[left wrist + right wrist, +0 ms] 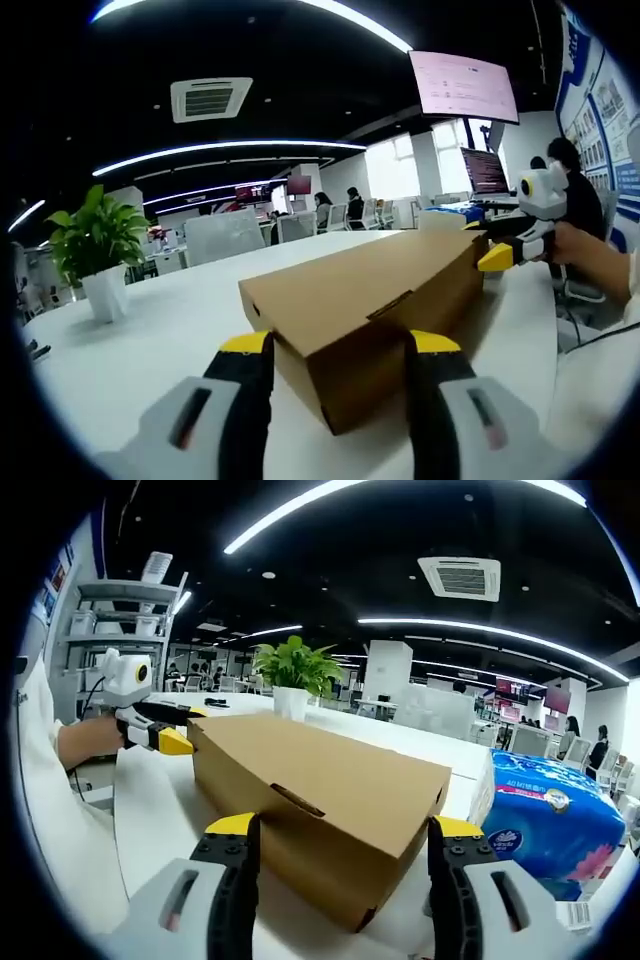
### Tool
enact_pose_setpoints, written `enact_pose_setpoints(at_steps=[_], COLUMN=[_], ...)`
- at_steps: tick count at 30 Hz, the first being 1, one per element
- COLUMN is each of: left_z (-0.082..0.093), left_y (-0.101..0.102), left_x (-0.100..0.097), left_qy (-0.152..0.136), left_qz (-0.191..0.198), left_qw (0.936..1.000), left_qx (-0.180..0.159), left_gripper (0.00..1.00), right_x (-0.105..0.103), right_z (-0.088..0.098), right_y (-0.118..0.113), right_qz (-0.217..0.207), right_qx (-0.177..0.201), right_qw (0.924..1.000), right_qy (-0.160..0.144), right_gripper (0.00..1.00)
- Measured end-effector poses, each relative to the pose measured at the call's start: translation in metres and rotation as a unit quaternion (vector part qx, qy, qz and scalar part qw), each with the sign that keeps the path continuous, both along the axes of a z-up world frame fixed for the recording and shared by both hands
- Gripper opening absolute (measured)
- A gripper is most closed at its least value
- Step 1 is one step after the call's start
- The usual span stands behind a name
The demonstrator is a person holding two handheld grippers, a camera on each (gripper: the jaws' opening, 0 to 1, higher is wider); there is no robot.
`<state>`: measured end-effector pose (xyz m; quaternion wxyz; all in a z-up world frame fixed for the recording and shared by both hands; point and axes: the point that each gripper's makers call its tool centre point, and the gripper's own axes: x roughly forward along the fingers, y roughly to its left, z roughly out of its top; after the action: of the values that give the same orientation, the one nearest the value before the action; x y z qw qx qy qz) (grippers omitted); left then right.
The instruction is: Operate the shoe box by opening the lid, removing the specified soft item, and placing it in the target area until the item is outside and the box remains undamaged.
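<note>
A broad white table (120, 340) carried a closed brown cardboard shoe box (370, 300), a long matte carton with sharp folded edges and a tab slot in its lid seam. In the left gripper view, the left gripper (340, 345) had its yellow-tipped black jaws spread wide, released and gripping nothing, with one near end corner of the box standing between them; whether the jaws touched the cardboard could not be told. In the right gripper view, the right gripper (343, 827) was likewise wide apart and empty, its jaws flanking the opposite end of the same box. Each tool appeared in the other's picture at the far end of the carton, held by a hand, yellow tips just beside the box's far corner. To the right of the box in the right gripper view lay a soft blue plastic-wrapped tissue pack (545, 825), glossy and pillowy, printed with pink flowers. A potted plant (95, 250) with broad green leaves in a white pot stood far off on the table. The left gripper view also took in a hanging monitor (465, 88) with a pale screen, and a laptop (487, 172) beyond the table.
</note>
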<state>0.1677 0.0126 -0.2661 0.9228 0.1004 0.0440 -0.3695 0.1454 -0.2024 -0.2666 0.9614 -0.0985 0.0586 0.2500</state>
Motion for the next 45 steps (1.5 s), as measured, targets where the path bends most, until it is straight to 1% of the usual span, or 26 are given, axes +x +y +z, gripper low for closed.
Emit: enact_pose_setpoints(at_steps=[2,6,9,10,11,14,16,18,20,21,23,24,25,27,28,30,31,33,35,36,37,39,41,43,44,45], left_z=[-0.001,0.000,0.003,0.014,0.018,0.031,0.035,0.041,0.048,0.052,0.062,0.070,0.077,0.091,0.097,0.105,0.108,0.109,0.111,0.111,0.109,0.105,0.099,0.093,0.089,0.086], left_y=[0.001,0.003,0.002,0.000,0.001,0.003,0.005,0.007,0.007,0.006,0.005,0.006,0.008,0.012,0.014,0.019,0.022,0.025,0.028,0.028,0.027,0.028,0.028,0.023,0.021,0.015], left_x=[-0.001,-0.002,0.000,-0.001,-0.002,-0.004,-0.003,-0.002,-0.002,-0.003,0.001,0.004,0.007,0.010,0.011,0.013,0.015,0.016,0.019,0.019,0.017,0.015,0.014,0.012,0.013,0.011], left_qy=[-0.006,-0.003,0.001,-0.004,-0.002,-0.019,-0.023,-0.023,-0.020,-0.021,-0.026,-0.030,-0.040,-0.051,-0.058,-0.065,-0.074,-0.086,-0.087,-0.082,-0.069,-0.066,-0.069,-0.086,-0.082,-0.064], left_qz=[-0.002,-0.003,-0.006,-0.008,-0.011,-0.014,-0.012,-0.013,-0.018,-0.022,-0.027,-0.023,-0.017,-0.012,-0.008,-0.003,0.002,0.004,0.007,0.004,-0.003,-0.006,-0.008,-0.023,-0.024,-0.031], left_qw=[1.0000,1.0000,1.0000,0.9991,0.9987,0.9985,0.9987,0.9988,0.9985,0.9980,0.9971,0.9968,0.9962,0.9951,0.9944,0.9942,0.9942,0.9946,0.9945,0.9946,0.9952,0.9955,0.9952,0.9939,0.9940,0.9934], left_qx=[0.005,0.000,-0.005,-0.041,-0.050,-0.049,-0.044,-0.041,-0.048,-0.056,-0.066,-0.070,-0.075,-0.083,-0.088,-0.086,-0.078,-0.058,-0.059,-0.064,-0.069,-0.068,-0.070,-0.066,-0.067,-0.091], left_gripper=[0.53,0.53,0.54,0.54,0.55,0.57,0.60,0.58,0.54,0.55,0.59,0.61,0.61,0.61,0.61,0.61,0.61,0.61,0.61,0.61,0.61,0.61,0.61,0.54,0.51,0.52], right_x=[-0.002,-0.005,-0.007,-0.008,-0.009,-0.014,-0.015,-0.015,-0.014,-0.012,-0.009,-0.006,-0.005,-0.006,-0.006,-0.006,-0.004,-0.002,0.000,-0.001,-0.001,-0.004,-0.009,-0.014,-0.014,-0.014], right_z=[0.000,0.000,0.003,0.006,0.008,0.015,0.023,0.038,0.048,0.055,0.070,0.080,0.087,0.107,0.111,0.114,0.115,0.117,0.121,0.123,0.125,0.129,0.127,0.127,0.131,0.134], right_y=[-0.002,-0.001,-0.002,-0.003,-0.003,-0.004,-0.007,-0.011,-0.016,-0.018,-0.020,-0.022,-0.024,-0.024,-0.024,-0.027,-0.028,-0.028,-0.029,-0.028,-0.028,-0.027,-0.024,-0.021,-0.024,-0.026], right_qz=[0.002,0.001,-0.008,-0.010,-0.008,-0.004,-0.008,-0.010,-0.018,-0.021,-0.023,-0.024,-0.024,-0.012,-0.008,-0.011,-0.012,-0.006,-0.003,0.007,0.011,0.017,0.033,0.042,0.027,0.019], right_qx=[-0.001,-0.003,-0.003,0.003,0.009,0.015,0.024,0.051,0.060,0.067,0.077,0.087,0.092,0.110,0.110,0.107,0.103,0.093,0.093,0.088,0.087,0.088,0.087,0.063,0.070,0.086], right_qw=[1.0000,1.0000,0.9999,0.9999,0.9999,0.9999,0.9997,0.9985,0.9977,0.9968,0.9951,0.9936,0.9924,0.9881,0.9872,0.9878,0.9882,0.9886,0.9884,0.9883,0.9878,0.9865,0.9864,0.9857,0.9833,0.9803], right_qy=[0.001,0.004,0.009,0.010,0.009,0.006,-0.006,-0.019,-0.027,-0.039,-0.059,-0.068,-0.077,-0.107,-0.116,-0.112,-0.113,-0.118,-0.120,-0.125,-0.129,-0.137,-0.136,-0.150,-0.166,-0.177], right_gripper=[0.70,0.70,0.69,0.68,0.68,0.69,0.69,0.65,0.62,0.63,0.63,0.62,0.61,0.57,0.55,0.52,0.51,0.51,0.51,0.51,0.51,0.54,0.53,0.47,0.44,0.45])
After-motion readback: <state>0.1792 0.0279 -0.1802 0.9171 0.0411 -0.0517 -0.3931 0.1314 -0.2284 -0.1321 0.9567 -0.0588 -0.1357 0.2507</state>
